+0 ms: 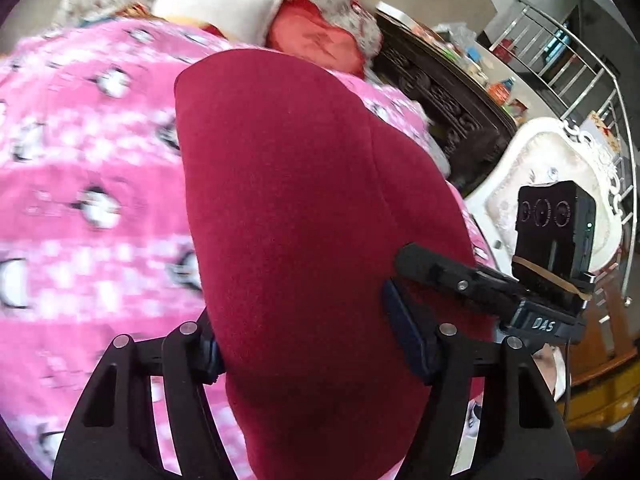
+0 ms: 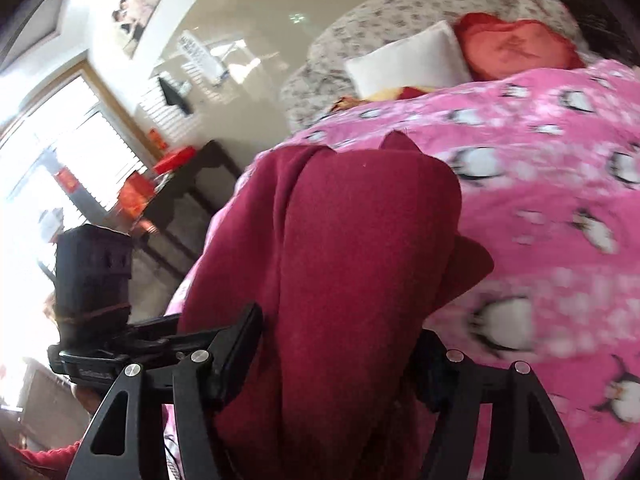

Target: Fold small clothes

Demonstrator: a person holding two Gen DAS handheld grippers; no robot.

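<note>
Left wrist view, working left to right. We see the pink penguin blanket filling the left half, flat and bare right out to the frame edge; that is the open ground. It runs up to a white pillow and a red heart cushion at the far end. The dark red garment lies down the middle of the blanket, its far edge rounded and its near end passing between our left gripper fingers. The jaws stand partly spread, one pad at each flank of the cloth; whether they press on it we cannot tell. To the right, the blanket edge drops off beside a dark carved cabinet and a white ornate chair, both close in. The right gripper reaches in over the garment's right side.

Right wrist view. At far left we see a bright window and a dark low table beyond the blanket's edge. The garment, bunched in long folds, runs between the right gripper's fingers; the jaws are partly spread and the cloth fills the gap, grip unclear. Open pink blanket lies to the right.
</note>
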